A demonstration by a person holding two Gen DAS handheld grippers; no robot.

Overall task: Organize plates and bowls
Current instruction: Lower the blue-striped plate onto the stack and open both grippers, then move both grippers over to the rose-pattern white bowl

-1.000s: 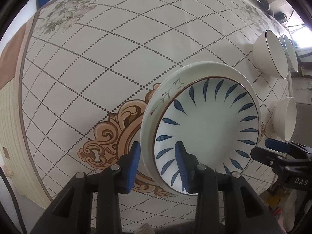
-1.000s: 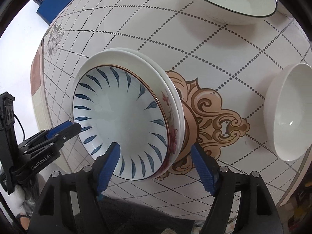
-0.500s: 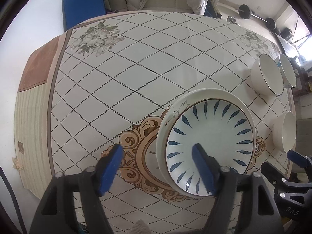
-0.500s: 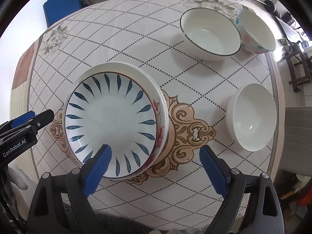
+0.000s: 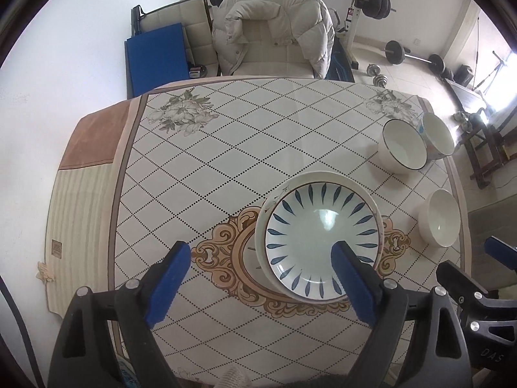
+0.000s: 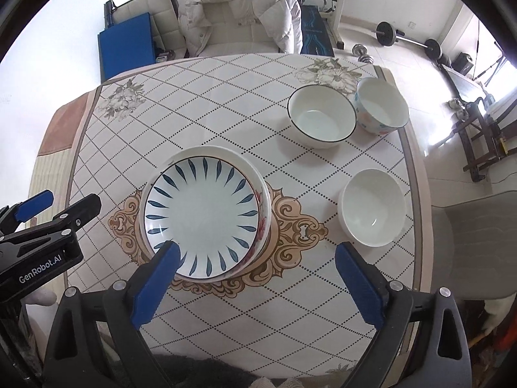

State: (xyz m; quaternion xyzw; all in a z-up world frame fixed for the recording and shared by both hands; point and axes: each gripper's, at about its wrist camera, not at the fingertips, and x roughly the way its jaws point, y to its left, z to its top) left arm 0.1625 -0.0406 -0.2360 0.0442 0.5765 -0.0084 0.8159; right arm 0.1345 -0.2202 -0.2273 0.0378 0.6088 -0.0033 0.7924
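The stacked plates (image 6: pixel 206 213) sit at the centre of the worktop (image 6: pixel 226 123), the smaller plate (image 5: pixel 321 241) on top. From the stack, one bowl (image 6: pixel 371 207) stands at 3 o'clock, apart from it. Two further bowls stand at 1 o'clock near the far right corner: the nearer bowl (image 6: pixel 321 119) touches or nearly touches the outer bowl (image 6: pixel 381 105) to its right. A chair (image 6: pixel 236 19) stands beyond the far edge at 12 o'clock.

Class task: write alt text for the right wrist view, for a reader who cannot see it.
A blue-leaf plate tops a stack of plates at the centre of a patterned table, with the open right gripper above its near edge. Three empty bowls stand separately to the right.
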